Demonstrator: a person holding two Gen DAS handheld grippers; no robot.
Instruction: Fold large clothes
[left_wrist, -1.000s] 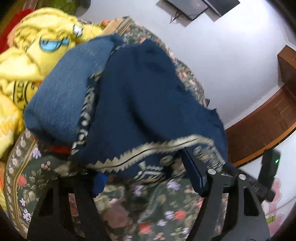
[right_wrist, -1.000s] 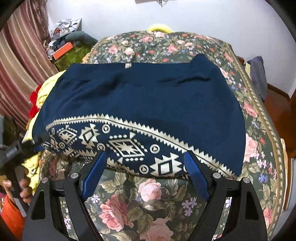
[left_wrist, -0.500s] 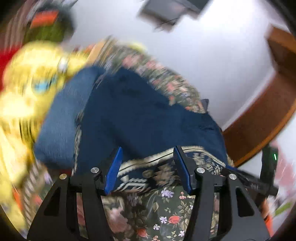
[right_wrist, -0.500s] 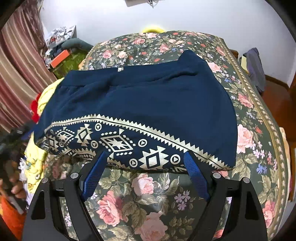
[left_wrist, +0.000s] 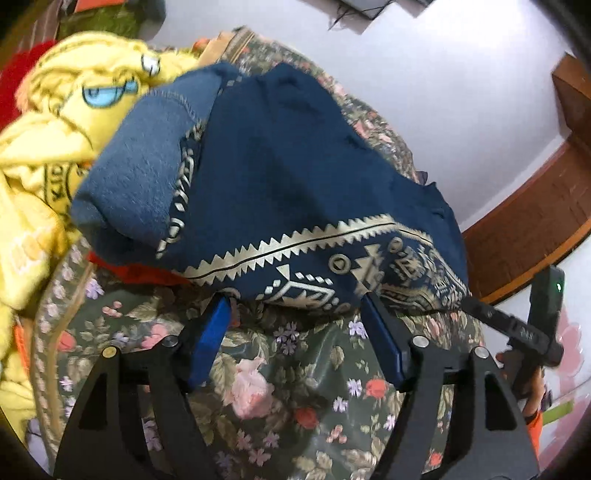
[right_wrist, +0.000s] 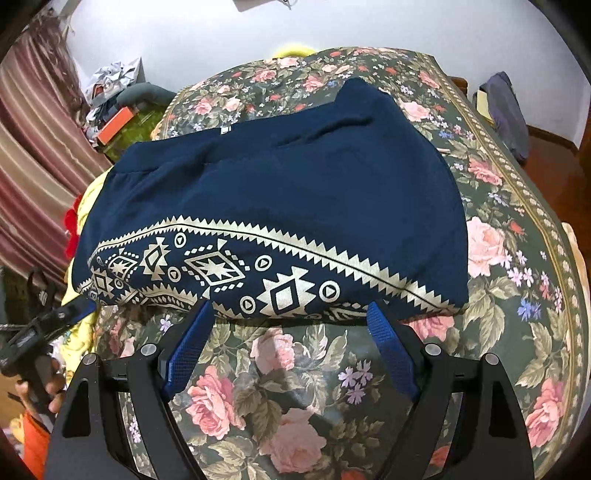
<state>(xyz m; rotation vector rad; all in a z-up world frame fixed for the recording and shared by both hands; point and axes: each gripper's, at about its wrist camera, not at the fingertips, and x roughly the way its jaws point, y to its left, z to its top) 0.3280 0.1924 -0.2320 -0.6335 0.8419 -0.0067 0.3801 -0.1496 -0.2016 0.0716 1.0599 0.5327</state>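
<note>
Lay folded on the floral bed (right_wrist: 509, 258) — navy garment (right_wrist: 295, 192), patterned hem nearest. Left gripper (left_wrist: 295, 314) just reopened, right gripper (right_wrist: 291, 317) open, both empty at the hem. Best pinched evenly — both layers together.

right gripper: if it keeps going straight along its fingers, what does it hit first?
Most likely the patterned hem of the navy garment, which lies just past the open right gripper fingertips. Depth is unclear; since it points downward, it might meet the floral bedspread under that edge instead.
</note>
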